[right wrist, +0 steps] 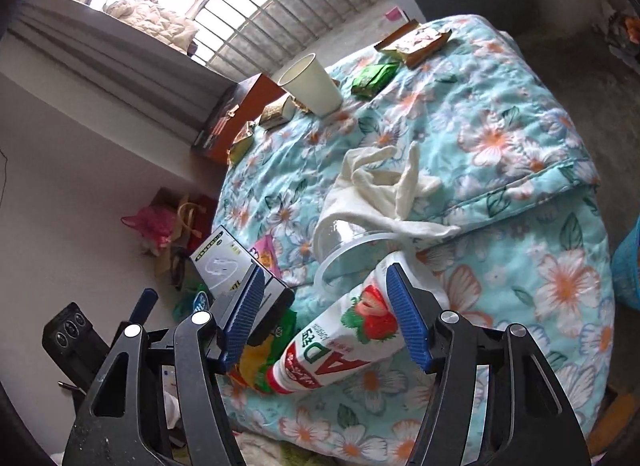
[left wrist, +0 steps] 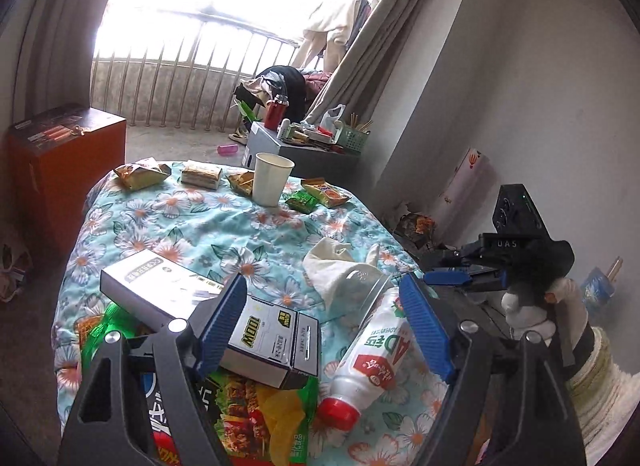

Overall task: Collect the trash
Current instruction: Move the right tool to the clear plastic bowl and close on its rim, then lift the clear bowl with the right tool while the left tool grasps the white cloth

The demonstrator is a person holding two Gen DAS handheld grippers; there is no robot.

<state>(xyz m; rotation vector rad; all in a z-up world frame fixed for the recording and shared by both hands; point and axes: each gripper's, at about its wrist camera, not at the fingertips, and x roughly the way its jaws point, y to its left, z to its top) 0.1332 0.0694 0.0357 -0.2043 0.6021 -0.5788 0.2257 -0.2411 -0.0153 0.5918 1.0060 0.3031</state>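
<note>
1. I take the white AD bottle as my landmark; it lies on its side on the floral quilt, red cap towards me in the left wrist view.
2. Far left of the bottle, a green snack bag lies flat, with two white boxes stacked across it.
3. My left gripper hangs over this heap, blue pads spread wide, one over the boxes, one at the bottle's far side; nothing pinched.
4. Just behind the bottle, a clear plastic cup lies tipped, a crumpled white cloth draped on it.
5. Well beyond the bottle, a paper cup stands upright among small snack wrappers.
6. My right gripper straddles the bottle's base end, fingers apart, gripping nothing that I can see.
</note>
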